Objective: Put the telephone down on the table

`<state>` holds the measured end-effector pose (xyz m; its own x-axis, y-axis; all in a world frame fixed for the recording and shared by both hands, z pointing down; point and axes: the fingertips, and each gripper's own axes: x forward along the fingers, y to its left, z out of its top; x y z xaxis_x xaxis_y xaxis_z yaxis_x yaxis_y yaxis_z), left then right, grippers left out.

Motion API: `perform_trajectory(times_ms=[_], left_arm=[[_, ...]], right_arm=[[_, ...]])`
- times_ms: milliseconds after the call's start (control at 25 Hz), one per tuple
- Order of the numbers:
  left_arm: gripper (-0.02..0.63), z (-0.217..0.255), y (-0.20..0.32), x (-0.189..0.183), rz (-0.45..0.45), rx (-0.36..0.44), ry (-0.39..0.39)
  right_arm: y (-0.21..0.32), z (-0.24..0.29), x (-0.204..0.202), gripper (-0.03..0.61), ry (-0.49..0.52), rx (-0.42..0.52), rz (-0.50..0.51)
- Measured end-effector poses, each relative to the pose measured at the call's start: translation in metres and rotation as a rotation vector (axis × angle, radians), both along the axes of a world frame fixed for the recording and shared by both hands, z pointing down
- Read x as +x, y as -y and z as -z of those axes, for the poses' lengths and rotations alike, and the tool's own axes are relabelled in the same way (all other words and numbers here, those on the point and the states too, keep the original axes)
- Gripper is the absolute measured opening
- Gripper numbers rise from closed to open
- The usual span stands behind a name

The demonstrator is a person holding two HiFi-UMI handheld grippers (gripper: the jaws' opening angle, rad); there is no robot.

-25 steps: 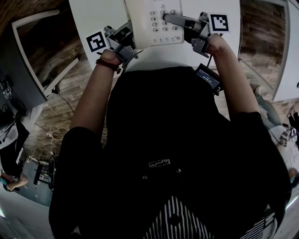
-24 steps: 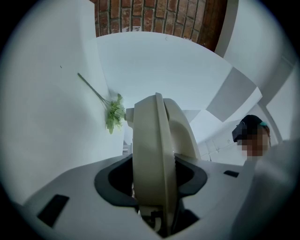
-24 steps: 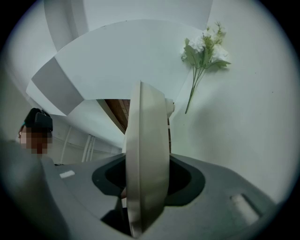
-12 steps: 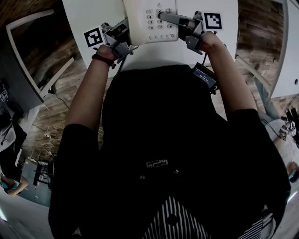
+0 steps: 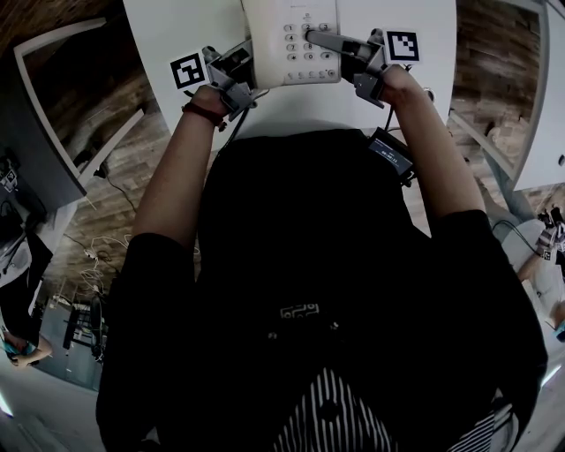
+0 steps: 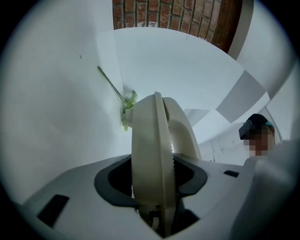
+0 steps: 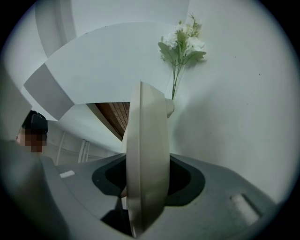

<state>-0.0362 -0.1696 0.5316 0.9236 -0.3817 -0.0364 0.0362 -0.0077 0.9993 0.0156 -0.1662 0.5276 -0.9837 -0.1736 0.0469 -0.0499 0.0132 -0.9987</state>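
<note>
The left hand-held gripper (image 5: 245, 69) clamps the telephone's (image 5: 296, 35) left edge and the right hand-held gripper (image 5: 320, 39) clamps its keypad side, over the white worktop (image 5: 181, 26).

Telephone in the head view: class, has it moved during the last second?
Cannot tell. The telephone sits almost where it was against the table and its left edge, perhaps slightly rightward, but the head camera itself shifts.

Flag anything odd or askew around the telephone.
Nothing stands out. The telephone is keypad up over the table, with the left gripper and the right gripper each clamped on one side of it.
</note>
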Motion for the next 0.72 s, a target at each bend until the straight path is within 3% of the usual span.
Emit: perform_trajectory(times_ms=[720], left_arm=[[0.201, -0.045, 0.002, 0.001, 0.028, -0.120, 0.022]], right_arm=[[0.003, -0.048, 0.003, 0.192, -0.018, -0.107, -0.038]])
